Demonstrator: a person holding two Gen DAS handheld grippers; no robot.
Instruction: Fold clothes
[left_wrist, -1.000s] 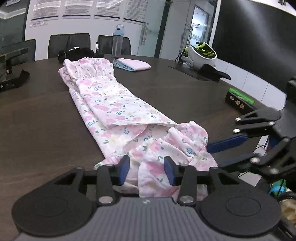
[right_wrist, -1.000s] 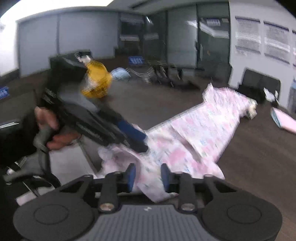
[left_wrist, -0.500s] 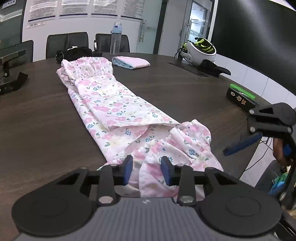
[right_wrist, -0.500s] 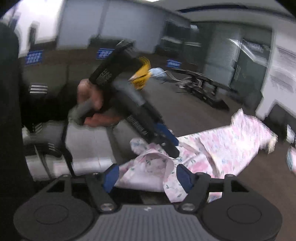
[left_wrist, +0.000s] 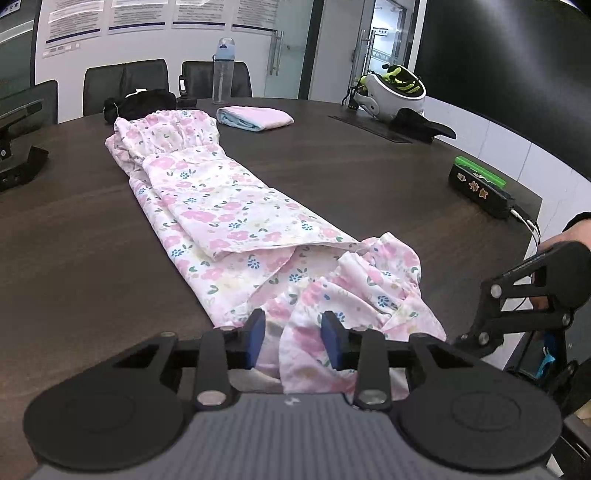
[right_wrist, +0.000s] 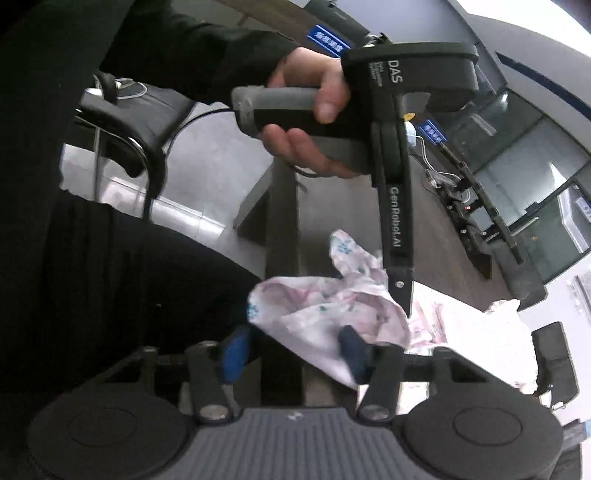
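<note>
My left gripper (left_wrist: 293, 341) points down along the floral garment (left_wrist: 221, 206), which stretches away from me across the dark table (left_wrist: 74, 240). Its bunched near end lies between my blue pads (left_wrist: 255, 338); whether they pinch the cloth I cannot tell. Off to my right, at the table's edge, sits my right gripper (left_wrist: 517, 306). Far ahead lie a folded pink cloth (left_wrist: 256, 117), a water bottle (left_wrist: 223, 70) and a white helmet (left_wrist: 393, 94).
</note>
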